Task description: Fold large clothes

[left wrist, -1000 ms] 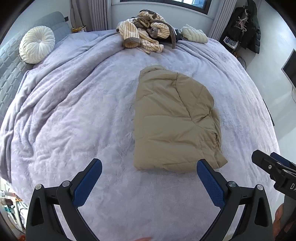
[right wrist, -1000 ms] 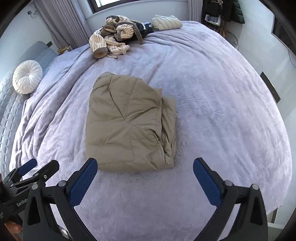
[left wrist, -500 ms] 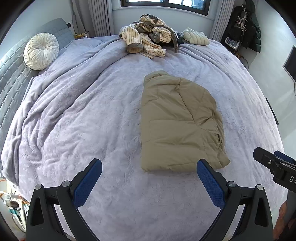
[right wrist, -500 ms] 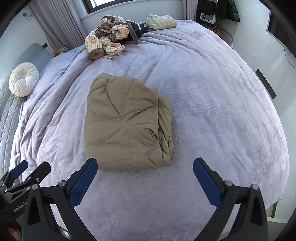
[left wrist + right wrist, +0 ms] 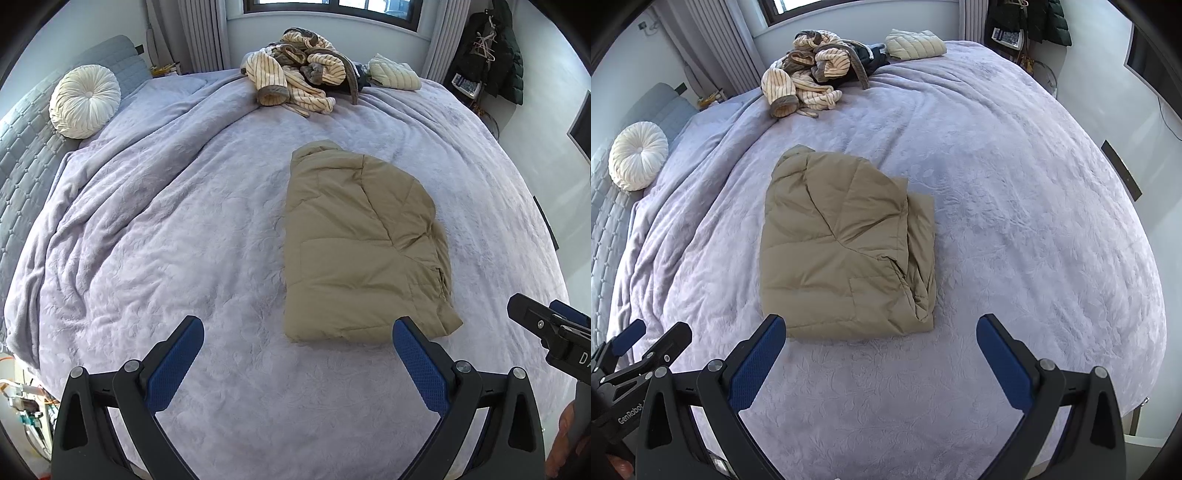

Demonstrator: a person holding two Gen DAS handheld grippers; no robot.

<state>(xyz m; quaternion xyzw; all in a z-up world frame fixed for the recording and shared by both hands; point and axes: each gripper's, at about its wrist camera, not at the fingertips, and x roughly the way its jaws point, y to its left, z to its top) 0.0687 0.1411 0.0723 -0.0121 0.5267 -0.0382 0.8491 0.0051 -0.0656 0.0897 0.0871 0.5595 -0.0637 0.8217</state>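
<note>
A tan padded jacket (image 5: 362, 251) lies folded into a compact rectangle on the lilac bedspread (image 5: 166, 229); it also shows in the right wrist view (image 5: 842, 251). My left gripper (image 5: 297, 363) is open and empty, held above the bed just short of the jacket's near edge. My right gripper (image 5: 881, 362) is open and empty, also just short of the near edge. Each gripper shows at the edge of the other's view: the right one (image 5: 550, 332), the left one (image 5: 639, 347).
A heap of striped cream clothes (image 5: 299, 77) and a folded pale quilted garment (image 5: 395, 72) lie at the far edge of the bed. A round white cushion (image 5: 85, 99) leans on the grey headboard at left. Dark coats (image 5: 498, 55) hang at the right wall.
Both grippers have drawn back and risen from the jacket, which now looks smaller and farther off. The jacket has not moved. Both grippers stay open.
</note>
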